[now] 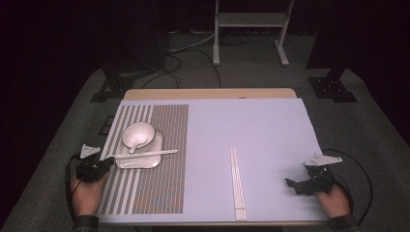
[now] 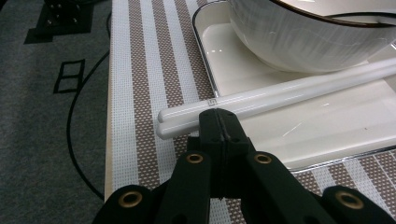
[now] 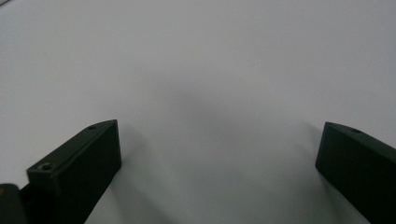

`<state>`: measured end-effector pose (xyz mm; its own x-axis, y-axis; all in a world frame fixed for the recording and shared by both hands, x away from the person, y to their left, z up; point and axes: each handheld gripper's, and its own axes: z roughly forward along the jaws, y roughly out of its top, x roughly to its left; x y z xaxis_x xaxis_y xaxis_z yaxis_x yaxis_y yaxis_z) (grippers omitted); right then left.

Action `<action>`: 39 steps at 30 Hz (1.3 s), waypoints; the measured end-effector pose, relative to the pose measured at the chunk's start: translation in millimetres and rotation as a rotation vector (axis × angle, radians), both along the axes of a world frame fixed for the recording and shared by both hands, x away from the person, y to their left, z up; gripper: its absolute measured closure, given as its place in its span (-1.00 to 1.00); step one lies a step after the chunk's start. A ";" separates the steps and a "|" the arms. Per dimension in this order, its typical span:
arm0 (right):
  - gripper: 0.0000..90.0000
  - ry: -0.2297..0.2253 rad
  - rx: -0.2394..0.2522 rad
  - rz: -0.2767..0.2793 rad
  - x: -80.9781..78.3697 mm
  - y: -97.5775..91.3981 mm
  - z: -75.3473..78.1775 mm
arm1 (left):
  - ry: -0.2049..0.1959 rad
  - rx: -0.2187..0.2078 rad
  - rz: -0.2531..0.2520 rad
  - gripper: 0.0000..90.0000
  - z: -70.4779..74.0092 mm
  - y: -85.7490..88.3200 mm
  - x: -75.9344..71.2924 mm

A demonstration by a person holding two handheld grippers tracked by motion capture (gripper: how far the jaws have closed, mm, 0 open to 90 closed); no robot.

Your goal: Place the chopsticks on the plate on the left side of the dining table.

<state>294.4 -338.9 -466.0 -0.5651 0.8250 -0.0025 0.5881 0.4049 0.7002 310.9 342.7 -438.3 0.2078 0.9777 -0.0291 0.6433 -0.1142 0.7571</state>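
left gripper [image 2: 218,122] sits at the left edge of the counter [image 1: 270,130], jaws pressed together with nothing between them; in the left gripper view the closed tips sit just beside, possibly touching, the near ends of a pair of white chopsticks [image 2: 280,95]; contact cannot be confirmed. that pair lies across the front part of a white square plate [image 2: 327,126], ends overhanging its left rim onto the striped placemat [image 2: 140,93]. a white bowl [image 1: 138,134] rests on the plate's far part, a white spoon [image 1: 135,145] in it.

right gripper [image 3: 219,154] is at the right near corner of the counter, jaws spread wide, bare pale surface between them, holding nothing.

second pair of chopsticks [image 1: 237,183] lies on the counter right of the placemat, running toward the near edge, well apart from both grippers.
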 end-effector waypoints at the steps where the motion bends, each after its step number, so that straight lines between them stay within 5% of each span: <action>1: -1.00 0.000 -0.001 0.001 0.0 -0.1 0.0 | 0.000 0.000 0.000 1.00 -0.2 0.2 0.6; 19: -1.00 0.000 0.000 0.000 -0.1 0.0 0.0 | -0.002 0.000 0.001 1.00 1.9 0.4 -0.5; 31: -1.00 0.000 0.000 -0.001 -0.1 0.1 0.0 | -0.038 -0.038 -0.097 1.00 21.6 -50.5 -20.7; 39: -1.00 0.000 0.000 0.000 0.0 0.0 0.0 | -0.052 -0.065 -0.200 1.00 29.9 -93.3 -21.5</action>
<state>294.4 -338.9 -466.0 -0.5653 0.8249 -0.0028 0.5879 0.4052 0.7001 289.4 249.4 -408.4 0.4001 0.9134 -0.0748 0.5729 -0.1856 0.7983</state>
